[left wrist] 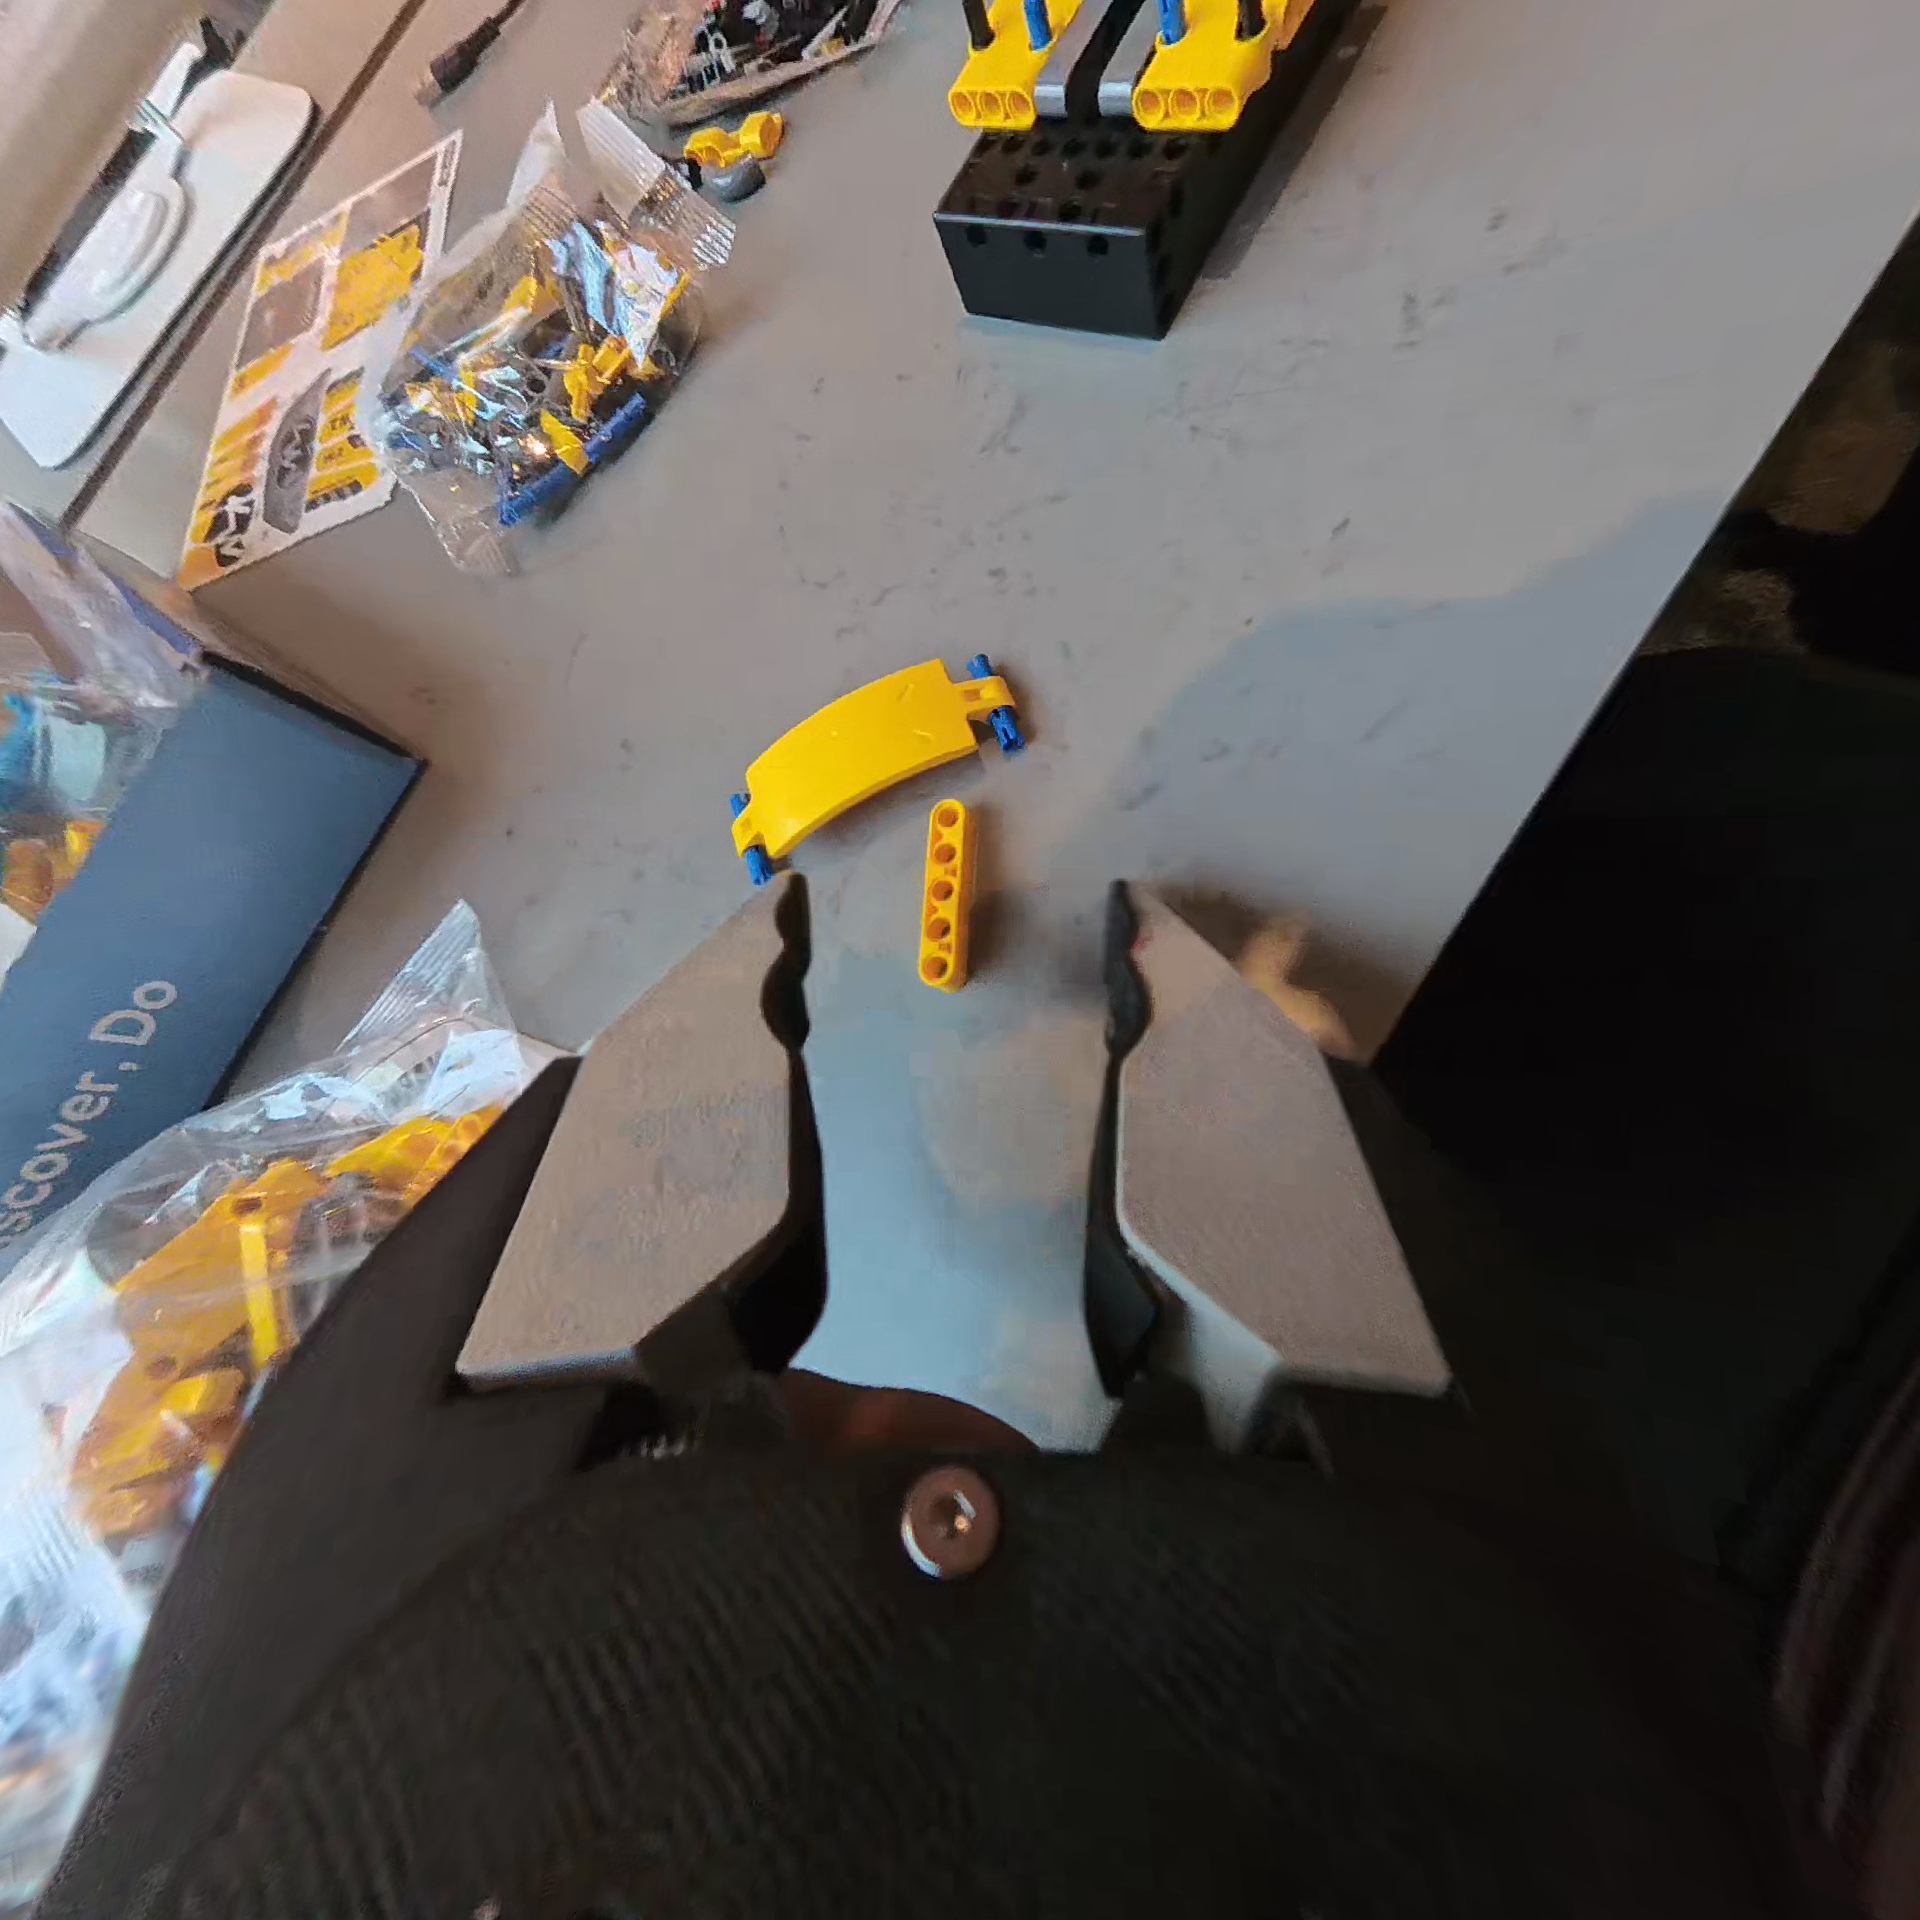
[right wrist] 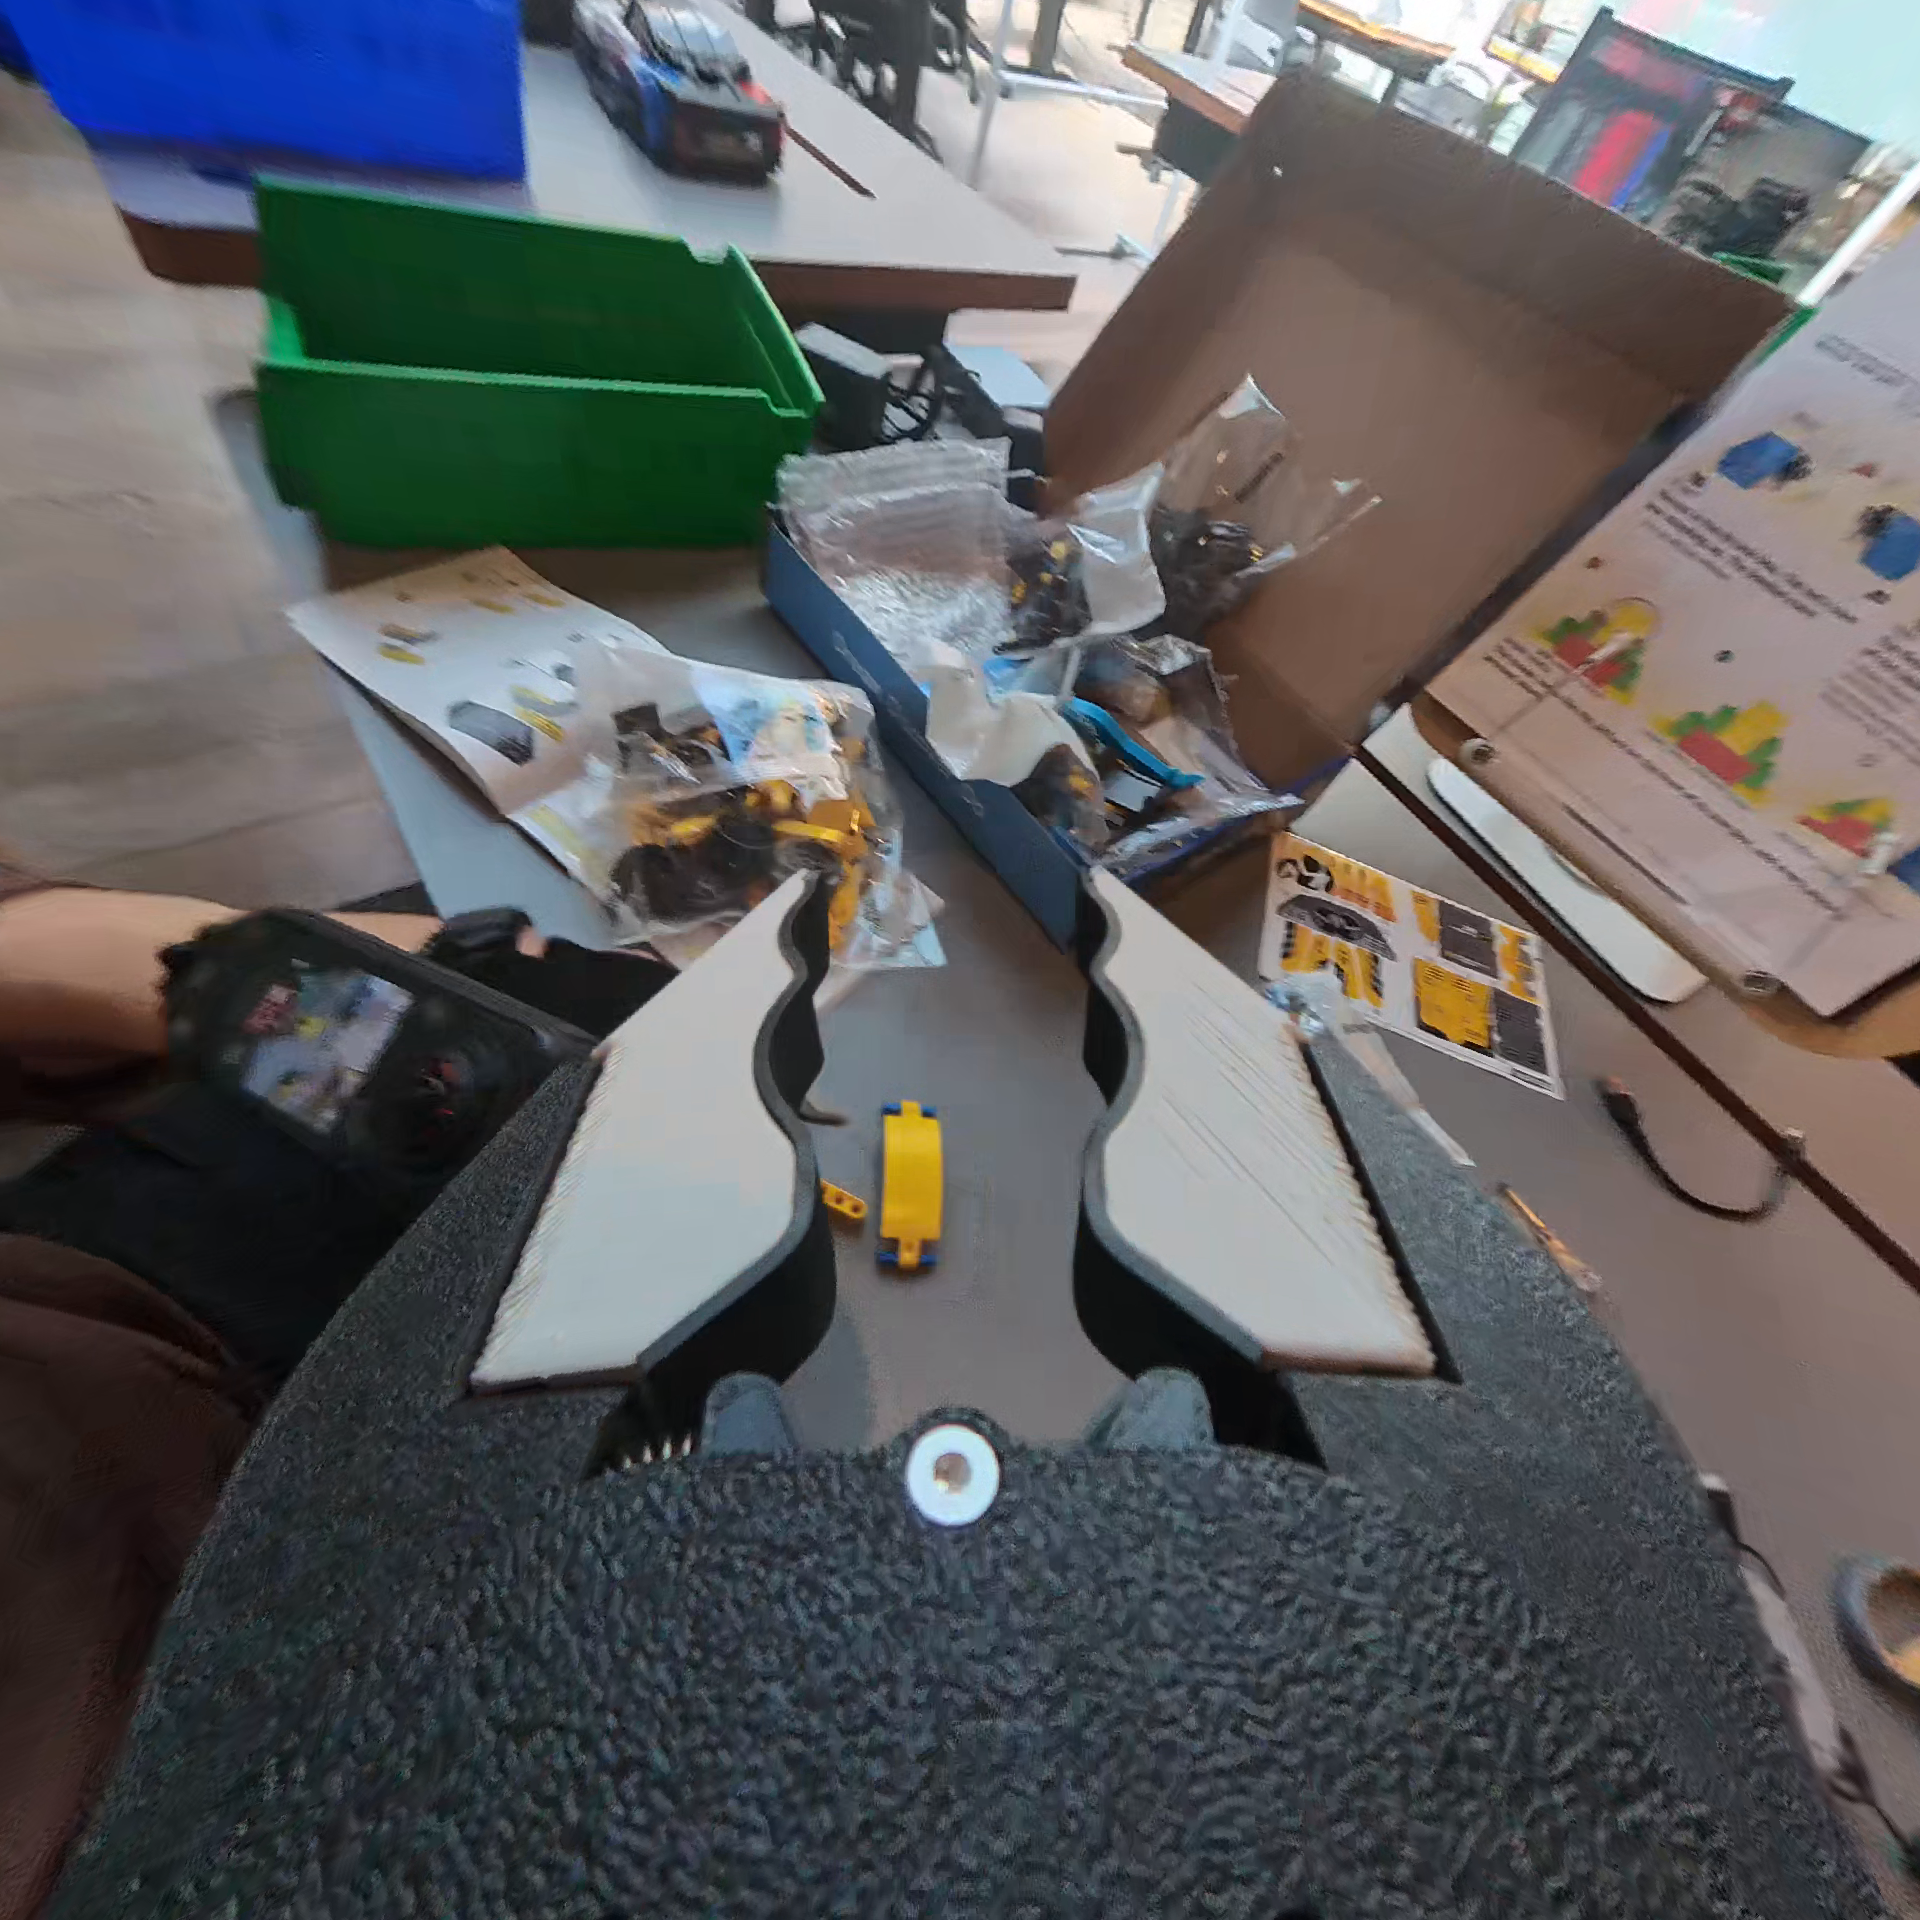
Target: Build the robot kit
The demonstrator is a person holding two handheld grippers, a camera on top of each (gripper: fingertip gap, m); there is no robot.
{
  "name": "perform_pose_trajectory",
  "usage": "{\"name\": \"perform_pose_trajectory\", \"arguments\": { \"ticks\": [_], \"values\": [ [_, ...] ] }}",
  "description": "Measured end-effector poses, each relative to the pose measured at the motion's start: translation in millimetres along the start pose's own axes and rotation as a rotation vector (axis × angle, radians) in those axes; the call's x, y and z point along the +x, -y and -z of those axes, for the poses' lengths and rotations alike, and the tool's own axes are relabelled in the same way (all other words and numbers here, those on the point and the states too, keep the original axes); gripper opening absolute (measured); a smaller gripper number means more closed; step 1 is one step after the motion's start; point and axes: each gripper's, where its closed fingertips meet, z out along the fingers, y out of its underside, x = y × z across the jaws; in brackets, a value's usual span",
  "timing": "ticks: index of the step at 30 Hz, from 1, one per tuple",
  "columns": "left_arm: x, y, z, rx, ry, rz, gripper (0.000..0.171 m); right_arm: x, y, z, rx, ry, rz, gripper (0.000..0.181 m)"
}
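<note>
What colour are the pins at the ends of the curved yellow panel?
Blue pins on the curved yellow panel, clearest in the left wrist view.

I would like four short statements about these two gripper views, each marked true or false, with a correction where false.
1. The left gripper is open and holds nothing. True.
2. The yellow beam stands upright on the table. False: it lies flat.
3. The curved yellow panel has blue pins at both ends. True.
4. The right gripper is shut on the curved panel. False: it is open, and the panel lies on the table between its fingers, untouched.
</note>
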Motion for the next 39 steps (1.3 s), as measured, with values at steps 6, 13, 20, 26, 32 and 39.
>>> {"name": "perform_pose_trajectory", "arguments": {
  "ticks": [6, 13, 20, 26, 32, 39],
  "values": [
    [-40.5, 22.1, 52.8, 0.075, 0.084, 0.096, 0.075, 25.6, -35.9, -17.8, -0.17, -0.263, 0.221, 0.057],
    [-96.9, 26.4, 112.9, 0.199, 0.199, 0.22, 0.073, 45.4, -113.2, -33.6, -0.535, -0.425, 0.481, 0.05],
    [-114.4, 20.5, 125.0, 0.217, 0.233, 0.201, 0.056, 42.6, -119.7, -38.0, -0.459, -0.258, 0.249, 0.043],
    [-127.3, 0.7, 122.4, 0.123, 0.348, 0.068, 0.014, 42.1, -164.9, -42.1, -0.715, -0.253, 0.346, 0.02],
    [-146.1, -19.6, 122.6, 0.039, 0.42, 0.109, 0.025, 33.3, -184.5, -49.9, -0.791, -0.206, 0.35, 0.016],
    [-155.7, -11.9, 132.5, 0.137, 0.413, 0.21, 0.027, -3.6, -143.6, -70.2, -0.454, 0.076, 0.035, 0.027]
  ]
}}
